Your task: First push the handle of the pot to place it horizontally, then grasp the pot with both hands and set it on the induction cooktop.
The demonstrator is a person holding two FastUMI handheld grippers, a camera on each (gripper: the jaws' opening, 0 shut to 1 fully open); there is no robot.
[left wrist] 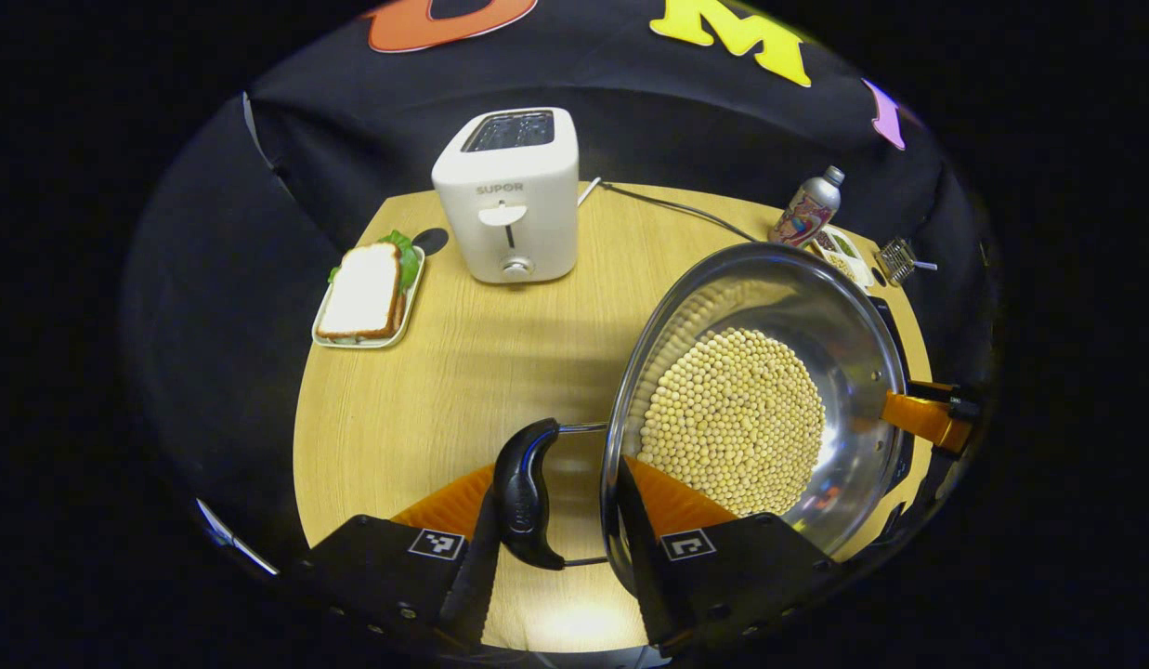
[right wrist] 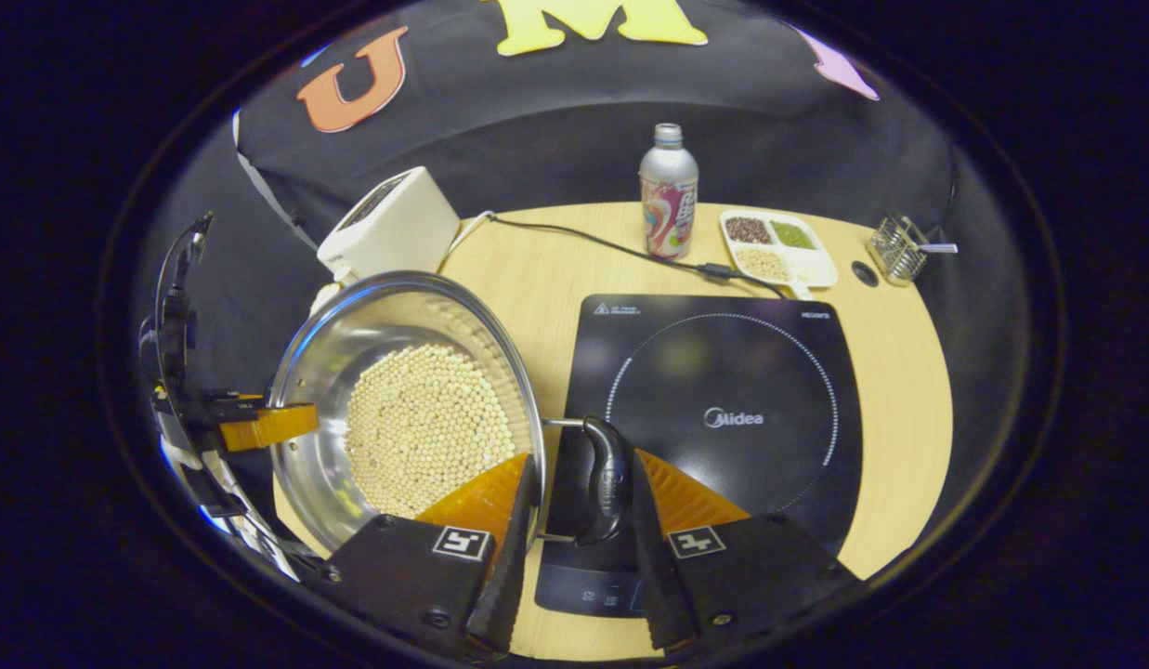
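Both tongs [left wrist: 555,520] [right wrist: 574,516] straddle the pot's [left wrist: 769,372] side handles [left wrist: 523,502], spread, its handle-to-handle axis horizontal.

My left gripper [left wrist: 555,530] reaches forward with its two fingers spread around the pot's near handle [left wrist: 526,502], one finger on each side of the grip; I cannot tell whether both press on it. My right gripper [right wrist: 574,539] does the same at the opposite handle [right wrist: 607,478], fingers straddling it. In the right gripper view, the left gripper appears across the pot.
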